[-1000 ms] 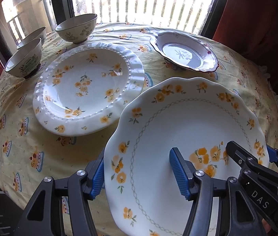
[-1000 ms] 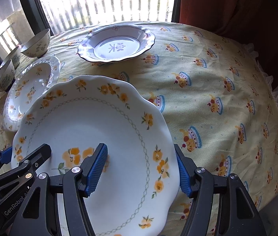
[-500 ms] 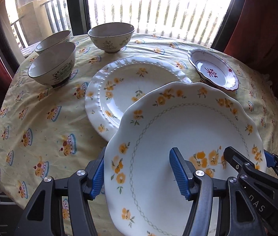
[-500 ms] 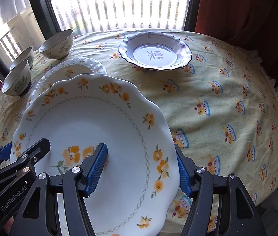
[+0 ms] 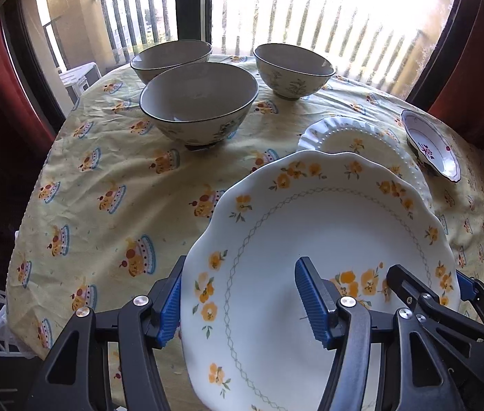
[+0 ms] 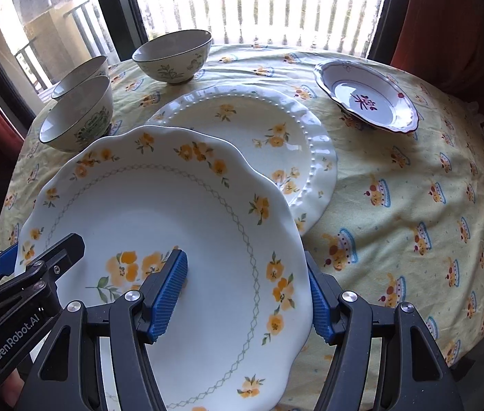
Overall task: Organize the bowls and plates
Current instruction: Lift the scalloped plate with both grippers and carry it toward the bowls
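Observation:
Both grippers hold one large scalloped white plate with orange flowers (image 5: 327,233) (image 6: 160,205) above the table. My left gripper (image 5: 242,304) is shut on its left rim. My right gripper (image 6: 247,294) is shut on its right rim. The plate partly overlaps a beaded white plate with orange flowers (image 6: 259,126) (image 5: 351,137) lying on the table. Three bowls stand at the far left: (image 5: 199,101), (image 5: 170,54), (image 5: 293,68); in the right wrist view they show as (image 6: 77,116), (image 6: 81,72), (image 6: 173,53). A small purple-rimmed dish (image 6: 367,101) (image 5: 433,147) sits at the far right.
The round table carries a yellow printed tablecloth (image 6: 413,205) (image 5: 105,188). A bright window with balcony railing (image 6: 259,0) lies behind it. Red curtains (image 6: 454,24) hang at the sides. The table edge drops off at the right and the left.
Both grippers carried the large plate to the left and farther over the table. It now overlaps the beaded plate more, and the bowls appear closer.

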Demonstrator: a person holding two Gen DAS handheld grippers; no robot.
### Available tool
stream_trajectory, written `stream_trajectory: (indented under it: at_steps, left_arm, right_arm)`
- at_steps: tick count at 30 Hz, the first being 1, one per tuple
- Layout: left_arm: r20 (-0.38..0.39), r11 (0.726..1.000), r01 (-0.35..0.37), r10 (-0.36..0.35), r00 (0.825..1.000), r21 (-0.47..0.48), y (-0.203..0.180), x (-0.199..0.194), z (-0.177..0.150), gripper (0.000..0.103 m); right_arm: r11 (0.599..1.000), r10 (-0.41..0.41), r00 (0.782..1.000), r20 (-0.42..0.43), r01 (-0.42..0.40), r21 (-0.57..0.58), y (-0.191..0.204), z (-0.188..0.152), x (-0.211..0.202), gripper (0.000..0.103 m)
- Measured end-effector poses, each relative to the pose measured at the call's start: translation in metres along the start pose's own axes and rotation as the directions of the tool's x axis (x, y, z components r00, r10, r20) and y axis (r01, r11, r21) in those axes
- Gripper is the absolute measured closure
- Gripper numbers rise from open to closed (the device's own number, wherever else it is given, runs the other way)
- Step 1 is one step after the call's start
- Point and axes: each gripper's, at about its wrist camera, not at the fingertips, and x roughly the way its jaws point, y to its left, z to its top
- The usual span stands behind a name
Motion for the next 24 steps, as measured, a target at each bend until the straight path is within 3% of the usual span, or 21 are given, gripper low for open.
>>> stream_trajectory:
  at_steps: [12,24]
  left_arm:
    - [-0.057,0.999,-0.04,0.039,0.998,-0.005,0.08,0.02,0.004,0.041]
    - [-0.12,0.999,-0.037,0.038,0.992,0.004,0.102,0.046,0.001,0.041]
  right_arm:
    - [0.999,0.026,0.999,-0.034,-0.027,-0.019,0.09,0.009,0.023,0.038]
    - [1.0,0.006,0.993,-0.115,-0.009,-0.021,0.12,0.002,0.054,0.04]
